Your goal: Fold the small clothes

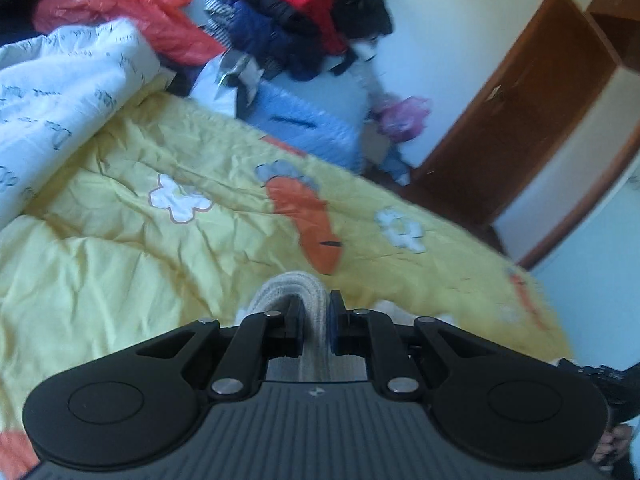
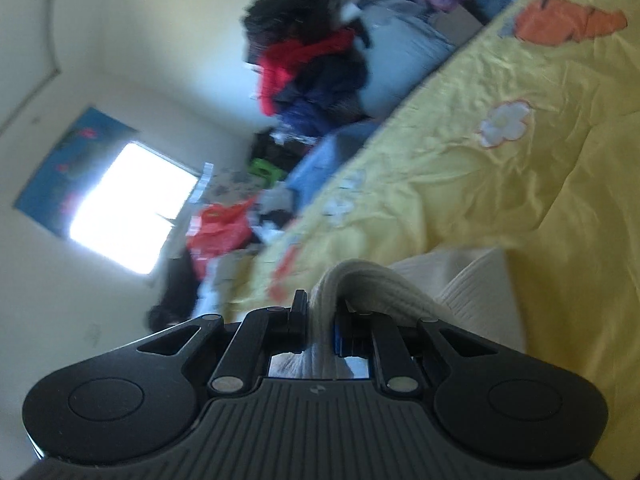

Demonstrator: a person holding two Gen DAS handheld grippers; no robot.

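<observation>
My left gripper point(image 1: 314, 312) and right gripper point(image 2: 320, 312) each pinch the cream knit garment point(image 2: 472, 292); cloth spans between them, trailing right of my right fingers.

The left hand-held gripper point(image 1: 314, 320) fills the lower part of its frame, angled downward, its jaws pressed nearly together on a fold of cream knit garment point(image 1: 294, 286). The right hand-held gripper point(image 2: 320, 316) sits low in its own frame, tipped slightly down and rolled sideways, jaws likewise clamped on the garment.
</observation>
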